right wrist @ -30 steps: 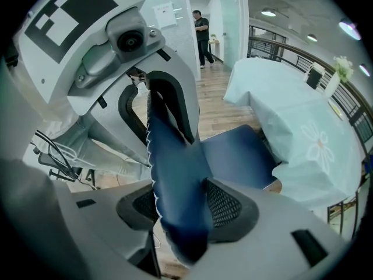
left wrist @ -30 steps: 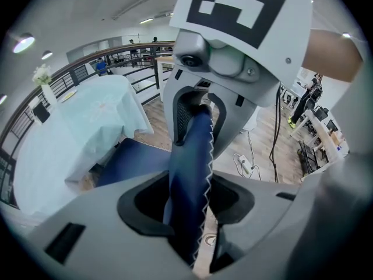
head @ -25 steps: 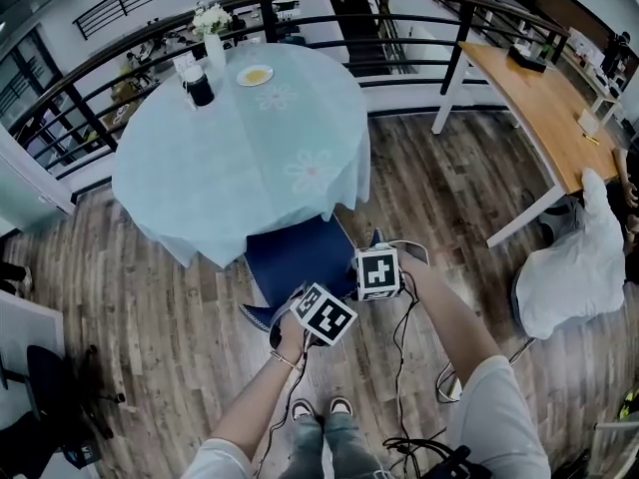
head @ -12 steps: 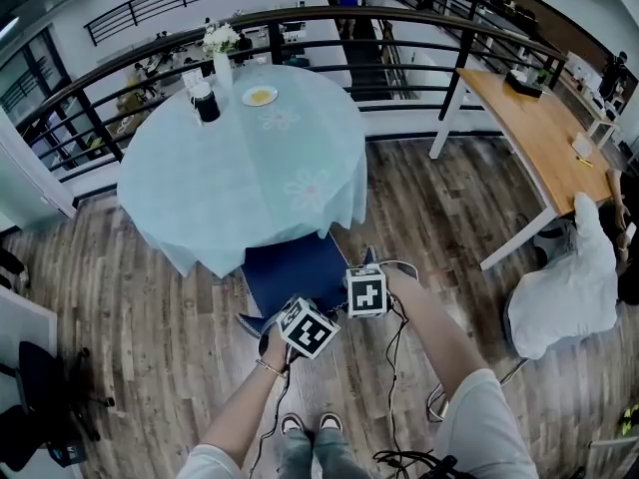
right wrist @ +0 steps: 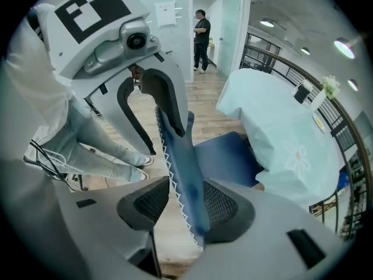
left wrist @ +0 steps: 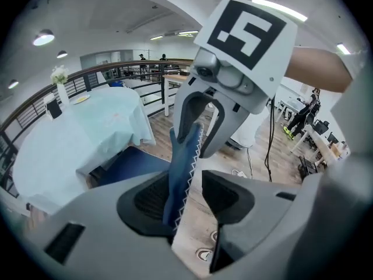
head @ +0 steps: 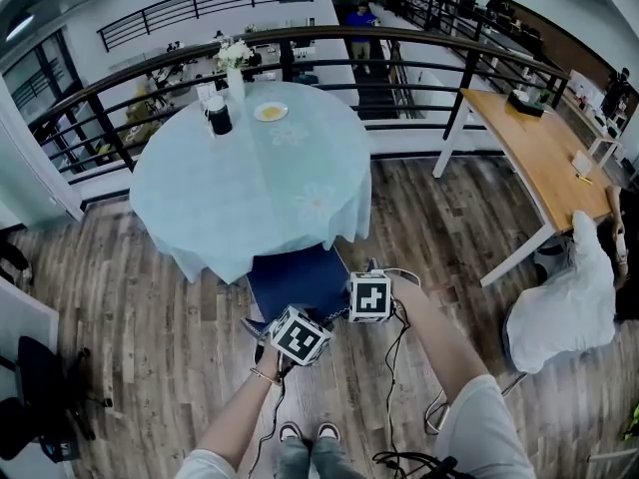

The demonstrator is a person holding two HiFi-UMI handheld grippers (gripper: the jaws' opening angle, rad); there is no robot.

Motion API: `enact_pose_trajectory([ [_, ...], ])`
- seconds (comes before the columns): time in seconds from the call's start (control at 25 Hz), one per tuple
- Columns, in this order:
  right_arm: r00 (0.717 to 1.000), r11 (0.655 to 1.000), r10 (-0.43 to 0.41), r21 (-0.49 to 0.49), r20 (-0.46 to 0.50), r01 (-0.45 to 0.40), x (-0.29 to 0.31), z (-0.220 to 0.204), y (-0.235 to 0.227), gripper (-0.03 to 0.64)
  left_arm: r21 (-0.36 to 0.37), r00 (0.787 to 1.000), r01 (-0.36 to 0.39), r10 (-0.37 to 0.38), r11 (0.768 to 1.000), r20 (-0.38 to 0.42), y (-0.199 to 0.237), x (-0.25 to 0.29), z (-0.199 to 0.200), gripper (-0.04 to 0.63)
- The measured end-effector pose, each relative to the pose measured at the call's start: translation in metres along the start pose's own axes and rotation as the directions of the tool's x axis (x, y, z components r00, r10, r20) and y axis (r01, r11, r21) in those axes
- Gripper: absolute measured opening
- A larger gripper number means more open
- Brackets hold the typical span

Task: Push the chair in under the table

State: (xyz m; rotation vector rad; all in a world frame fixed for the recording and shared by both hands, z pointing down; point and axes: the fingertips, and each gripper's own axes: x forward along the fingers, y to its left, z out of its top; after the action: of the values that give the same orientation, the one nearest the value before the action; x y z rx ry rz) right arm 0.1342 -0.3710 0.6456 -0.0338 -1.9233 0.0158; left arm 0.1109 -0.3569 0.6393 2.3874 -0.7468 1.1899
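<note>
Nearest to us, 2 shoes (head: 305, 432) stand on the plank floor (head: 150, 317), and both forearms reach forward to the grippers. The left gripper (head: 297, 333) and the right gripper (head: 370, 295) sit side by side at the top edge of the blue chair (head: 295, 272) back.

In the left gripper view, the left gripper (left wrist: 189, 194) has its claw spread. The chair (left wrist: 180, 168) back's edge, trimmed with white zigzag stitching, stands between the pads. It lies against 1 pad and leaves a gap to the other. In the right gripper view, the right gripper (right wrist: 186, 206) is also spread, with the same stitched edge (right wrist: 183, 168) against 1 pad and clear of the other.

Beyond them, the front of the chair's seat is tucked beneath the hanging cloth of the round table (head: 250, 178), while its rear and back are outside. On the far side of the pale blue tablecloth (head: 200, 238) stand a dark cup (head: 219, 118), a small plate (head: 270, 113) and a vase (head: 235, 73) of white flowers. A dark railing (head: 300, 36) curves behind, and a wooden desk (head: 539, 138) stands well to the right.
</note>
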Motion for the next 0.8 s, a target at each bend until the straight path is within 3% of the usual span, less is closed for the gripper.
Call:
enact_pose_trajectory([
  [0.32,0.998,0.998,-0.052,0.036,0.022,0.051,-0.018,0.01,0.012,0.183,-0.043,0.999,-0.029,0.03,0.999,0.034,-0.002,-0.028,-0.006,0.176],
  [0.48,0.99,0.99,-0.131,0.059,0.045,0.128,-0.025,0.016,0.016,0.071,-0.048,0.998,-0.036,0.038,0.998,0.045,-0.005,-0.043,-0.01,0.163],
  [0.8,0.976,0.968,-0.191,0.185,0.101,0.17,-0.021,0.021,0.043,0.032,-0.058,0.996,-0.062,0.065,0.996,0.063,-0.012,-0.064,-0.026,0.069],
])
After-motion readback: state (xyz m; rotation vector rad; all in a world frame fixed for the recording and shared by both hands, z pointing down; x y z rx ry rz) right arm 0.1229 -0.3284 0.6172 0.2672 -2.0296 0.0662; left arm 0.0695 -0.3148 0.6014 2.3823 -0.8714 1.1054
